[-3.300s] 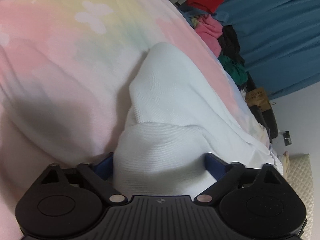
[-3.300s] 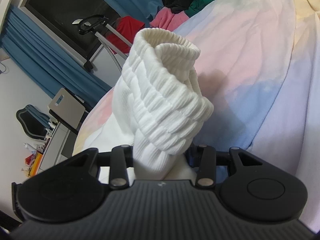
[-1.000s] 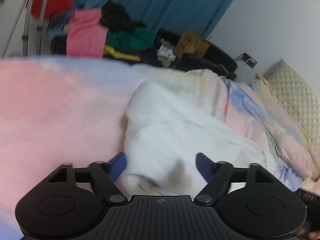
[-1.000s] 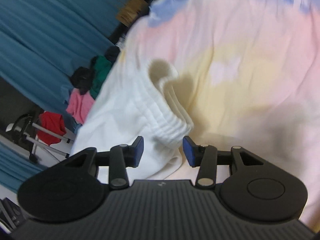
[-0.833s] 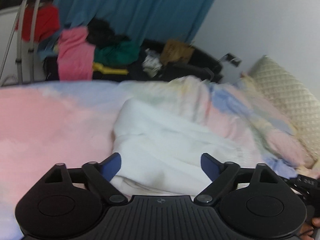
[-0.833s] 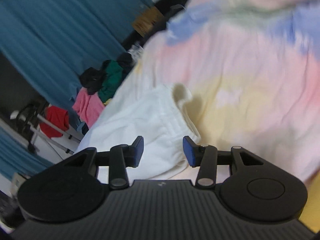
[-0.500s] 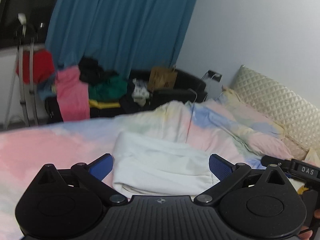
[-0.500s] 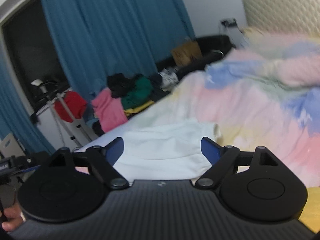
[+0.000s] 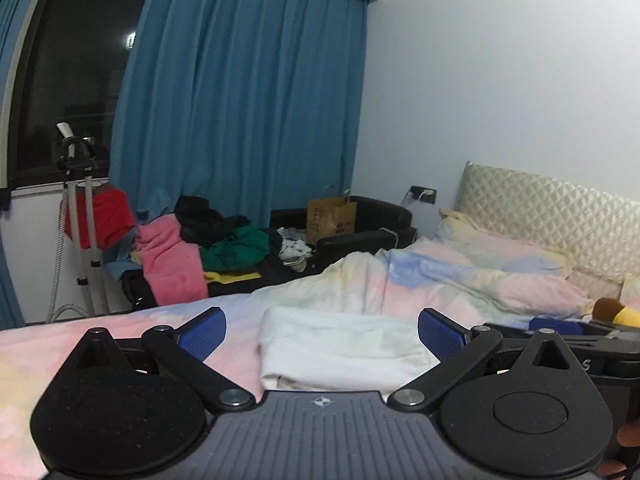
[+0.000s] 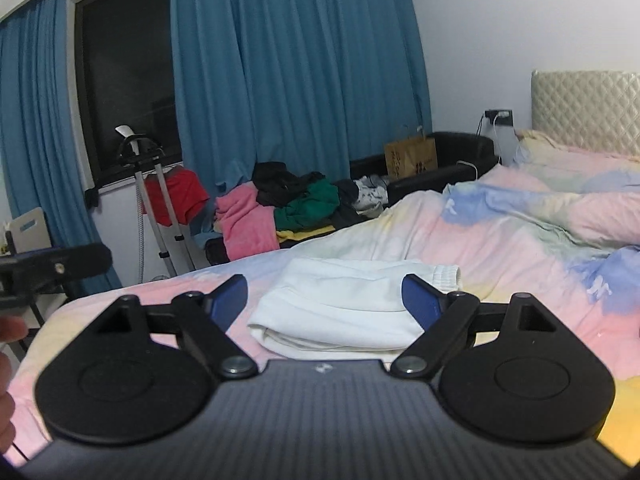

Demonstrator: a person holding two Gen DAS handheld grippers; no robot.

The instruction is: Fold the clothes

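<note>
A white ribbed garment (image 9: pixel 340 346) (image 10: pixel 344 308) lies folded in a flat stack on the pastel bedspread (image 9: pixel 420 284) (image 10: pixel 520 248), with its ribbed cuff at the right end in the right wrist view. My left gripper (image 9: pixel 320 330) is open and held above and back from the stack, touching nothing. My right gripper (image 10: pixel 324 298) is open too, raised clear of the garment with nothing between its blue pads. The right gripper's body (image 9: pixel 560 336) shows at the right edge of the left wrist view.
A pile of unfolded clothes (image 9: pixel 208 240) (image 10: pixel 288 204), pink, black and green, sits on a low black bench beyond the bed. Blue curtains (image 9: pixel 240 100), a dark window, a garment steamer stand (image 10: pixel 148 184), a paper bag (image 9: pixel 331 220) and the padded headboard (image 9: pixel 552 216) surround the bed.
Both grippers opened wide and let go of the white garment, then lifted up and back from the bed. The views levelled out, and the garment now lies folded on the bedspread.
</note>
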